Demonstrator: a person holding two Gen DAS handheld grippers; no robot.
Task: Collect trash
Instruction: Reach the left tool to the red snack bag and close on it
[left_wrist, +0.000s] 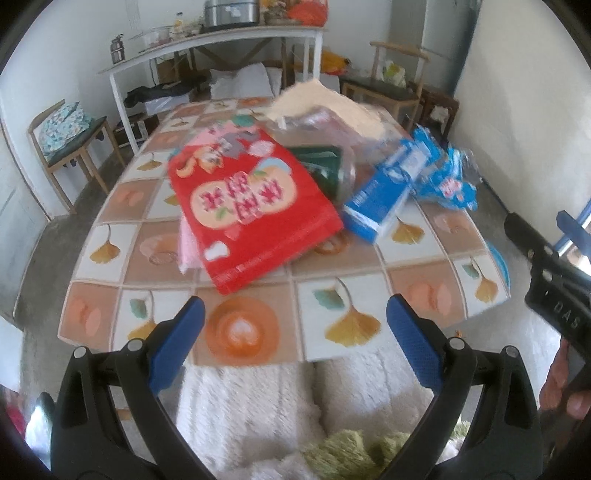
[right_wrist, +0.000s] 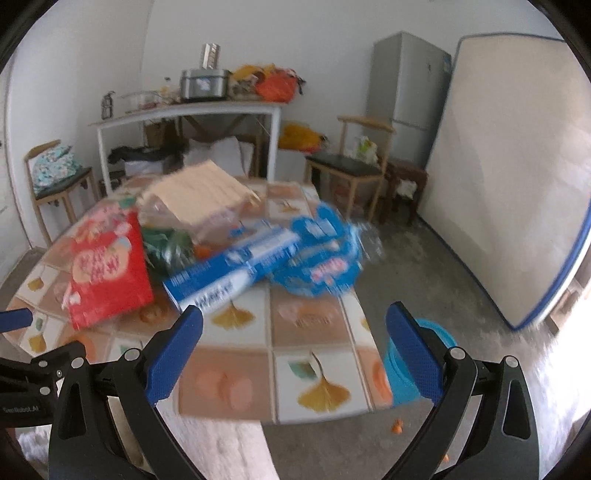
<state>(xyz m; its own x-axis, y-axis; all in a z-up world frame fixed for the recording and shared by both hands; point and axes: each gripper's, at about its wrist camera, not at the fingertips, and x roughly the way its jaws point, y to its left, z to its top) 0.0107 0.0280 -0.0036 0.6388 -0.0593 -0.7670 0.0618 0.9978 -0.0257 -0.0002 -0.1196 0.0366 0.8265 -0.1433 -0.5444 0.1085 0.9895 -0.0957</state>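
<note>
A pile of trash lies on the tiled-pattern table (left_wrist: 258, 314) (right_wrist: 314, 332): a red snack bag (left_wrist: 251, 203) (right_wrist: 107, 273), a blue and white carton (left_wrist: 388, 188) (right_wrist: 229, 273), a crumpled blue wrapper (left_wrist: 450, 177) (right_wrist: 325, 258), a green packet (left_wrist: 321, 166) (right_wrist: 170, 243) and a clear plastic bag with a beige sheet (left_wrist: 332, 107) (right_wrist: 207, 199). My left gripper (left_wrist: 295, 325) is open and empty above the table's near edge. My right gripper (right_wrist: 295, 332) is open and empty, near the table's front right corner; it also shows in the left wrist view (left_wrist: 543, 258).
A blue bin (right_wrist: 410, 365) stands on the floor by the table's right corner. Wooden chairs (left_wrist: 70, 147) (right_wrist: 354, 170) stand left and right. A white shelf table (right_wrist: 184, 122) with pots, a fridge (right_wrist: 406, 85) and a leaning mattress (right_wrist: 509, 177) lie behind.
</note>
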